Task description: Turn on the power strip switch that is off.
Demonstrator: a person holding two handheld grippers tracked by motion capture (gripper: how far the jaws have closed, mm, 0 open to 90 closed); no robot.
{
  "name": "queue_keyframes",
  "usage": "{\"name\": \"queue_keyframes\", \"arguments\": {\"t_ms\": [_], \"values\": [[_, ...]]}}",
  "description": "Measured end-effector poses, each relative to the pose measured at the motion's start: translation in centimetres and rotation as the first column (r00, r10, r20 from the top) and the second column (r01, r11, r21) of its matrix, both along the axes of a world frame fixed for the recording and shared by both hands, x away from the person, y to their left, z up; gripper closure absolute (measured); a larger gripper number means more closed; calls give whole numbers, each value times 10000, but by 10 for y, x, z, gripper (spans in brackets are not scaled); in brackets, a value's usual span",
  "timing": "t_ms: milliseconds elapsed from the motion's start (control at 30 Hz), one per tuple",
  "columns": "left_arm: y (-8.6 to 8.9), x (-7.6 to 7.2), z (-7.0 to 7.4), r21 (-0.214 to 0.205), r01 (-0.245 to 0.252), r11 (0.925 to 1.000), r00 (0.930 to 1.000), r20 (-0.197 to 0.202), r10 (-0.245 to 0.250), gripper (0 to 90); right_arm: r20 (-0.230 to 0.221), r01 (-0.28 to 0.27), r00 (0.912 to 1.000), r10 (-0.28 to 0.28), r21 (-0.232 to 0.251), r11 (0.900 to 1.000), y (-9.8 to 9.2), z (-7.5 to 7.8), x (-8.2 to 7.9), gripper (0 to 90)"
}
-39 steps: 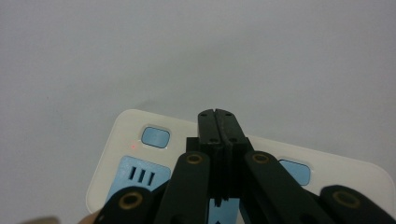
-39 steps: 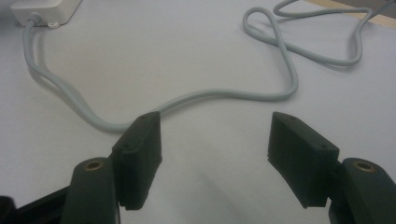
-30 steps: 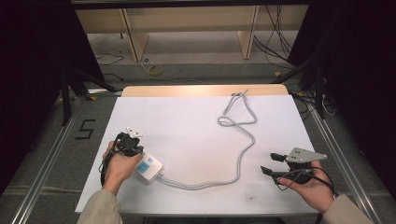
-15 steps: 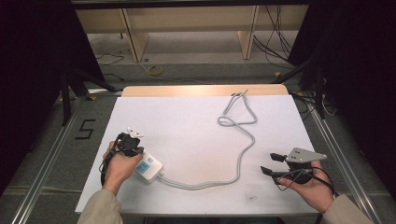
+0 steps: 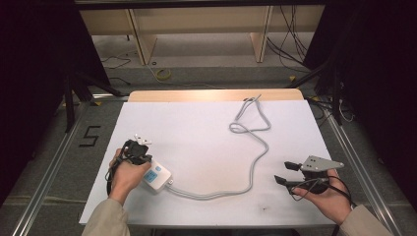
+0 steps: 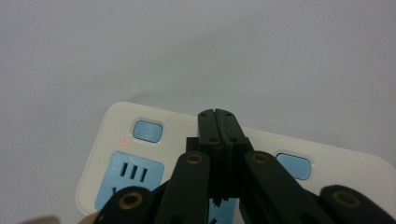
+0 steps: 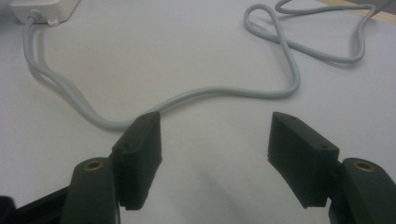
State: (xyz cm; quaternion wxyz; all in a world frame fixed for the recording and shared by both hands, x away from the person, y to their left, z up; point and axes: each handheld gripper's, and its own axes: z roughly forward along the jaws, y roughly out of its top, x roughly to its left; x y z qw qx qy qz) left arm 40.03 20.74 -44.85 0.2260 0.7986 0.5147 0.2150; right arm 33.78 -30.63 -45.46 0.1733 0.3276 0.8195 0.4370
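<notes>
A white power strip (image 5: 158,177) with blue sockets lies near the table's front left, partly under a hand. My left gripper (image 5: 137,149) hovers over it, and in the left gripper view (image 6: 218,125) its jaws are pressed together with nothing between them, just above the power strip (image 6: 140,140). A grey cable (image 5: 255,162) runs from the strip in loops to a plug (image 5: 253,100) at the far edge. My right gripper (image 5: 281,172) stands open at the front right, facing left. In its own view the right gripper (image 7: 215,135) is empty, with the cable (image 7: 224,91) and a corner of the strip (image 7: 42,9) beyond it.
The white table top (image 5: 196,128) has a bare wooden strip (image 5: 196,95) along its far edge. Metal rails (image 5: 46,172) run along both sides on the floor. Loose cables lie on the floor (image 5: 162,73) beyond the table, in front of shelf legs.
</notes>
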Motion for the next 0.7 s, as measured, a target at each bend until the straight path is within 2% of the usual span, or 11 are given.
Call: {"name": "queue_keyframes", "arguments": {"t_ms": [700], "values": [[1, 1, 0, -186, -99, 9998, 9998, -197, 95, 900, -9, -5, 10000, 5, -6, 10000, 0, 0, 0, 353]]}}
